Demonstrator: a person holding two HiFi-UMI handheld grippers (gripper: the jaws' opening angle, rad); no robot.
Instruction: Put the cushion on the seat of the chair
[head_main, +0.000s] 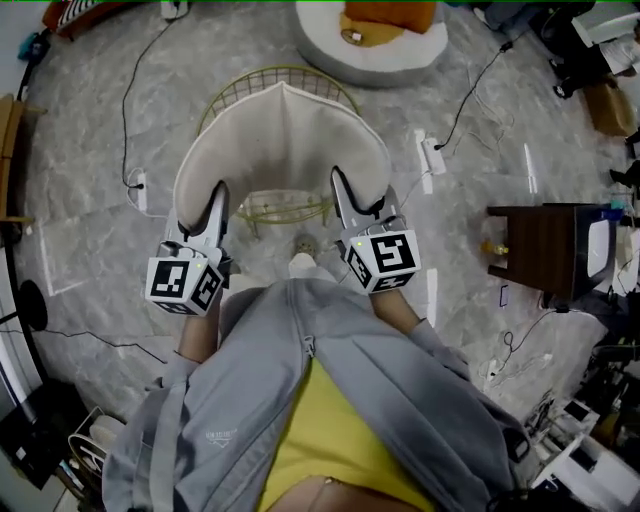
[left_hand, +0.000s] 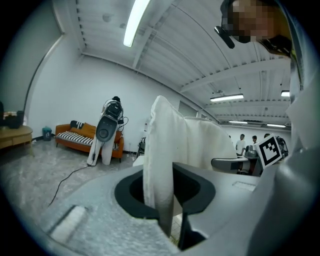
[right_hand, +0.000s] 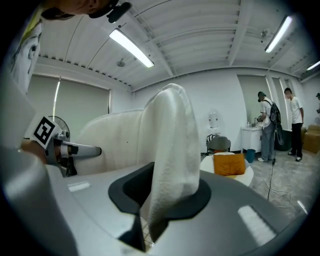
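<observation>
In the head view a cream cushion (head_main: 280, 140) hangs spread over a gold wire chair (head_main: 246, 84), hiding most of its seat. My left gripper (head_main: 215, 210) is shut on the cushion's near left corner, and my right gripper (head_main: 345, 200) is shut on its near right corner. The left gripper view has the cushion's edge (left_hand: 162, 145) pinched upright in my left gripper (left_hand: 162, 200), with the right gripper's marker cube (left_hand: 270, 150) beyond. My right gripper (right_hand: 160, 200) in its own view pinches the fluffy cushion (right_hand: 170, 145), and the left gripper (right_hand: 75, 150) shows behind.
A round white pouf (head_main: 370, 50) carrying an orange cushion sits beyond the chair. A dark wooden side table (head_main: 540, 250) stands at the right. Cables and a power strip (head_main: 432, 155) lie on the marble floor. An orange striped sofa (left_hand: 80, 135) and standing people (right_hand: 267, 125) are farther off.
</observation>
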